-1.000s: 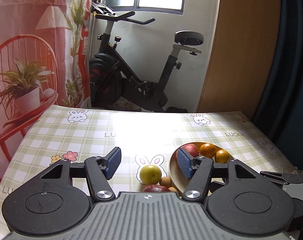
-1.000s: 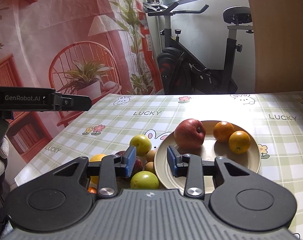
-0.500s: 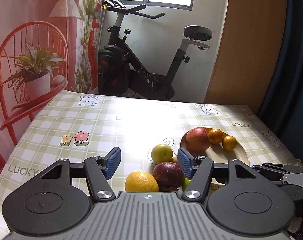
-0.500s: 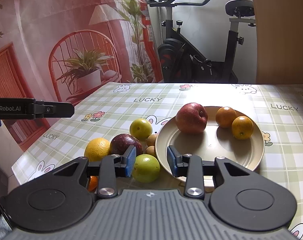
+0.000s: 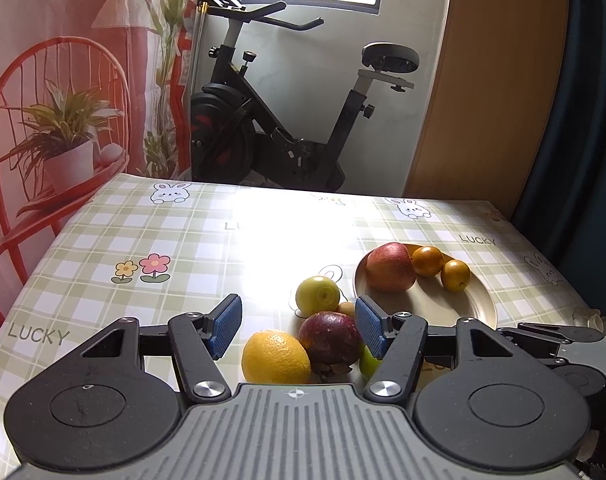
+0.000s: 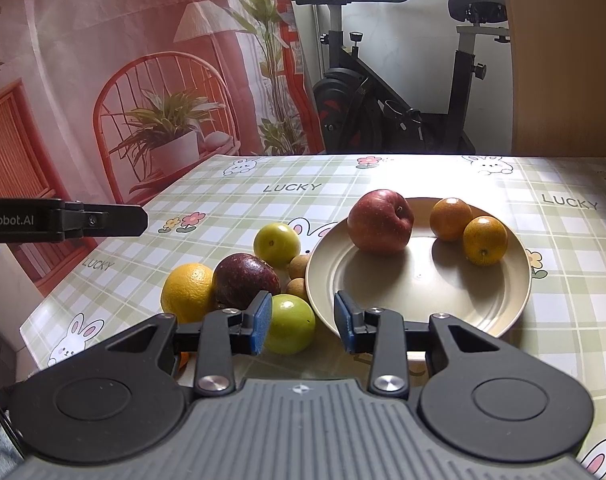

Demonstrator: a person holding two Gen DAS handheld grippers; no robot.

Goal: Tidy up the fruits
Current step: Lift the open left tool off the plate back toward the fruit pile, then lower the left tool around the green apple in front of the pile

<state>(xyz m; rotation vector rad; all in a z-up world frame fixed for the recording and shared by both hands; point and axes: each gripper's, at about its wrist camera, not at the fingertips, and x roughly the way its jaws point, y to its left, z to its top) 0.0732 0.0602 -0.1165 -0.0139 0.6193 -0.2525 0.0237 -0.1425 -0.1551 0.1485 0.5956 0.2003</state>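
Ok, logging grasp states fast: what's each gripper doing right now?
Left gripper: open, holding nothing.
Right gripper: open, holding nothing.

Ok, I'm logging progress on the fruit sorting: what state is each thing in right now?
Left gripper: open, empty.
Right gripper: open, empty.
Plate: holds three fruits.
Red apple: on the plate.
Two small oranges: on the plate.
Yellow orange: on the table.
Purple fruit: on the table.
Two green fruits: on the table.

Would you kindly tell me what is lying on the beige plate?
The plate holds a red apple and two small oranges. Its near rim is hidden behind the right tongs.
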